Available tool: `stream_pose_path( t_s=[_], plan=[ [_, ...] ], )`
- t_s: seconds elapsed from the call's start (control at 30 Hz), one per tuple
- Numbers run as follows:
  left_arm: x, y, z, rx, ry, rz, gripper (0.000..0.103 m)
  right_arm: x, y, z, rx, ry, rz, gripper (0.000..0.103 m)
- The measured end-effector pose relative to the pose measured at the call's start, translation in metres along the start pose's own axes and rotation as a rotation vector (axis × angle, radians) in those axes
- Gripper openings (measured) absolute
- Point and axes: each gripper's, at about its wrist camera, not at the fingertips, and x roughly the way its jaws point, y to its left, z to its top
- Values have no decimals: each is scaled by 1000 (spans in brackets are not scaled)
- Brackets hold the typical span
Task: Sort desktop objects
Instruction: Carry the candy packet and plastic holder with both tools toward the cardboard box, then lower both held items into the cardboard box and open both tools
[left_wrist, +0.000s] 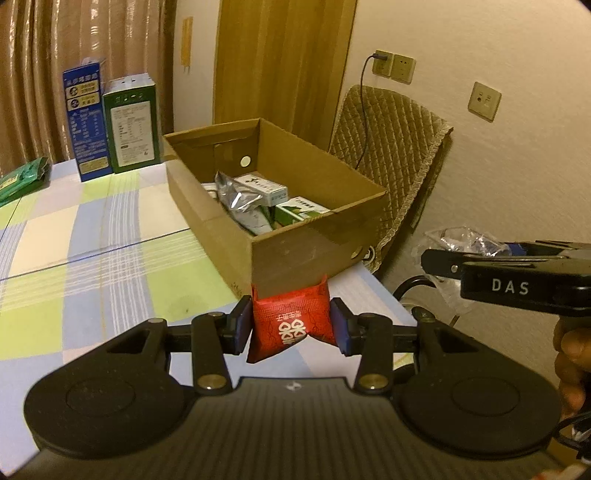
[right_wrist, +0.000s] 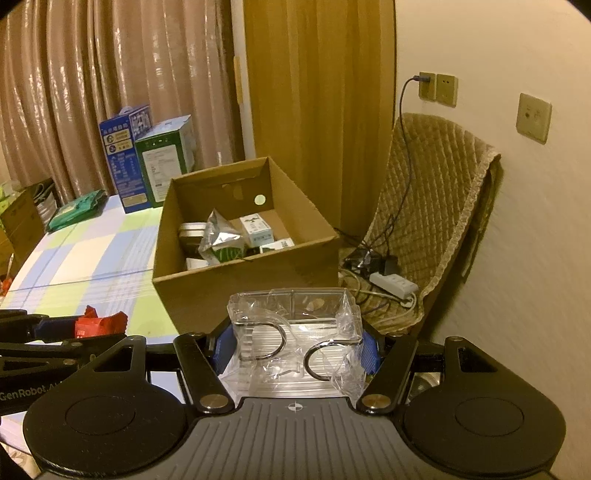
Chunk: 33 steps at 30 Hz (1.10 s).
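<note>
The left tool (left_wrist: 291, 326) pinches a red sachet (left_wrist: 291, 325) above the near bench (left_wrist: 92, 221) edge; the right tool (right_wrist: 295, 349) clasps a clear plastic package (right_wrist: 295, 332) of metal rings. Both should probably rise over the cardboard box (left_wrist: 295, 254) wall just beyond, then let go above the packets inside.

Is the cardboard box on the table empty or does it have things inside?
Not empty. The open-topped cardboard box holds a silver foil bag and several small packets, partly filling its floor.
</note>
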Motion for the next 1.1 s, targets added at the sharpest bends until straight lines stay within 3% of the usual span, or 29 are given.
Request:
stream_pose_path(
  t_s=[1.1],
  plan=[
    [28,12,63,-42,-64,3,39,46,4,50,-99,3,21,62]
  ],
)
